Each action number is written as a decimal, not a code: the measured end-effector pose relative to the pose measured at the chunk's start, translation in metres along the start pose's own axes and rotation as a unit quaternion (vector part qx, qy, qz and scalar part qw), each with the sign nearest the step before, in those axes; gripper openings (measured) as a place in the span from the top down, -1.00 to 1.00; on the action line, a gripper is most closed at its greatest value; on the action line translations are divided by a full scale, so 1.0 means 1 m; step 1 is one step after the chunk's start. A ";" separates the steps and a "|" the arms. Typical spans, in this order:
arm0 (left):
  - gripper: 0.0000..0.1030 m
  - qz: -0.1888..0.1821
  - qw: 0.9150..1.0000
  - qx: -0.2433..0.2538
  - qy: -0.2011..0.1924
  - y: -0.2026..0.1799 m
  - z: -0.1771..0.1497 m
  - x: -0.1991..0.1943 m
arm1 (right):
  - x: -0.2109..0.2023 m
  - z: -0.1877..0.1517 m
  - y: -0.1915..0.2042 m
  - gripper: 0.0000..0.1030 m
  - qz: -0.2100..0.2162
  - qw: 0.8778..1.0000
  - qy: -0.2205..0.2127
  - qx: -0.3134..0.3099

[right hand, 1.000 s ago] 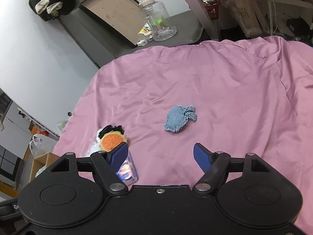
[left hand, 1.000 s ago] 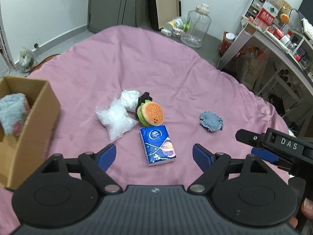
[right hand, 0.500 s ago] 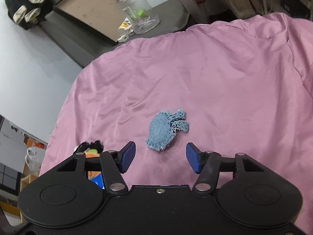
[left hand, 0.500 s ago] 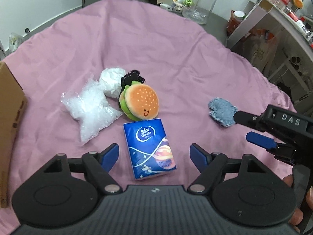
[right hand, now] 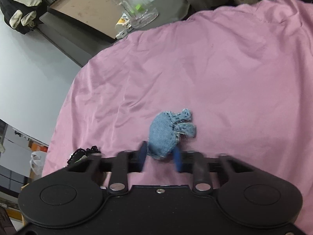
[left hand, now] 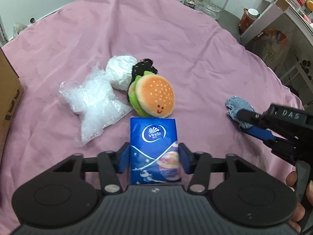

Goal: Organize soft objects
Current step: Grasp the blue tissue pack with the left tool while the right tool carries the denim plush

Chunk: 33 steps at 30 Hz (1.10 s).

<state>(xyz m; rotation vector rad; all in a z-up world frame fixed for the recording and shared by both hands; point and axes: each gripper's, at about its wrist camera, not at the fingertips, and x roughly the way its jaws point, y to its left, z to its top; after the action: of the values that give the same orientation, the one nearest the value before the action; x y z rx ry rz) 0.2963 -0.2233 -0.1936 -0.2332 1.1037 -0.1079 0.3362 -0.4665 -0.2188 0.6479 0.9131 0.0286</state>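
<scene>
Both grippers have advanced and narrowed. Left gripper (left hand: 154, 159) fingers now clamp the blue tissue pack (left hand: 154, 148) lying just before the burger plush (left hand: 151, 96). Right gripper (right hand: 160, 156) fingers pinch the denim piece (right hand: 166, 135) on the pink cloth (right hand: 225, 78).

Both views are evenly and brightly lit by soft, diffuse indoor light; no single source can be made out. Only faint, soft-edged shadows are cast on the pink sheet (left hand: 176, 45), beneath the burger toy (left hand: 154, 96) and the denim scrap (right hand: 166, 135). A satin sheen is seen along the sheet's folds, and small highlights are picked up on the crinkled plastic bag (left hand: 93, 105) and the glass jar (right hand: 137, 5). Strong fisheye bending is shown toward the edges, with dark vignetted corners. The left wrist view is sharp at centre, whereas motion blur is seen on the right gripper's fingers (right hand: 143, 153).
</scene>
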 end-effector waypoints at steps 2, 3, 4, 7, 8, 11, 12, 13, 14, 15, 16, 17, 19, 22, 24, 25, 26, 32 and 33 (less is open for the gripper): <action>0.04 -0.001 1.000 -0.002 0.001 0.001 0.001 -0.004 | -0.001 -0.001 0.003 0.75 0.005 1.000 0.002 0.000; 0.04 0.002 1.000 -0.001 0.000 0.001 0.001 -0.007 | -0.003 -0.001 0.006 0.77 0.005 1.000 -0.001 -0.005; 0.04 0.002 1.000 -0.001 -0.002 0.002 0.001 -0.009 | -0.006 -0.002 0.010 0.78 0.005 1.000 -0.003 -0.011; 0.04 -0.002 1.000 -0.005 -0.003 0.004 0.002 -0.020 | -0.016 -0.004 0.019 0.79 0.008 1.000 -0.005 -0.023; 0.04 -0.002 1.000 -0.006 -0.004 0.006 0.002 -0.025 | -0.020 -0.005 0.023 0.80 0.010 1.000 -0.005 -0.024; 0.04 -0.003 1.000 -0.007 -0.008 0.008 0.002 -0.039 | -0.032 -0.010 0.034 0.80 0.014 0.999 -0.006 -0.029; 0.04 -0.003 1.000 -0.007 -0.010 0.010 0.001 -0.045 | -0.037 -0.013 0.039 0.80 0.016 0.999 -0.006 -0.031; 0.04 -0.004 1.000 -0.007 -0.011 0.011 0.001 -0.049 | -0.042 -0.015 0.042 0.80 0.018 0.999 -0.007 -0.032; 0.04 -0.005 1.000 -0.008 -0.013 0.013 0.000 -0.056 | -0.048 -0.018 0.046 0.80 0.019 0.999 -0.007 -0.033; 0.04 -0.004 1.000 -0.008 -0.015 0.014 -0.001 -0.061 | -0.053 -0.020 0.050 0.80 0.020 0.999 -0.008 -0.033; 0.04 -0.004 1.000 -0.009 -0.017 0.016 -0.001 -0.067 | -0.059 -0.022 0.054 0.80 0.021 0.999 -0.009 -0.035; 0.04 -0.004 1.000 -0.010 -0.019 0.018 -0.003 -0.074 | -0.065 -0.024 0.057 0.80 0.022 0.999 -0.010 -0.036; 0.04 -0.004 1.000 -0.011 -0.022 0.022 -0.005 -0.085 | -0.075 -0.029 0.063 0.80 0.021 0.999 -0.013 -0.038; 0.04 -0.006 1.000 -0.010 -0.028 0.029 -0.009 -0.102 | -0.090 -0.036 0.071 0.80 0.023 0.999 -0.016 -0.039; 0.04 -0.006 0.999 -0.010 -0.031 0.032 -0.012 -0.112 | -0.100 -0.041 0.077 0.80 0.024 0.999 -0.019 -0.042; 0.04 -0.007 0.999 -0.010 -0.033 0.034 -0.014 -0.119 | -0.105 -0.044 0.080 0.80 0.025 0.999 -0.020 -0.044; 0.04 -0.008 0.999 -0.010 -0.034 0.037 -0.016 -0.124 | -0.109 -0.046 0.084 0.80 0.026 0.998 -0.021 -0.046; 0.04 -0.019 0.999 -0.005 -0.044 0.049 -0.024 -0.156 | -0.134 -0.064 0.107 0.80 0.025 0.997 -0.028 -0.064; 0.04 -0.020 0.999 -0.003 -0.047 0.051 -0.025 -0.161 | -0.138 -0.066 0.111 0.80 0.026 0.997 -0.028 -0.066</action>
<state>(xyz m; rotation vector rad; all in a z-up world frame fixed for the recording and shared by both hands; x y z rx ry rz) 0.2002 -0.1450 -0.0765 -0.2636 1.0053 -0.1284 0.2277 -0.3822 -0.0881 0.5467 0.8326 0.1158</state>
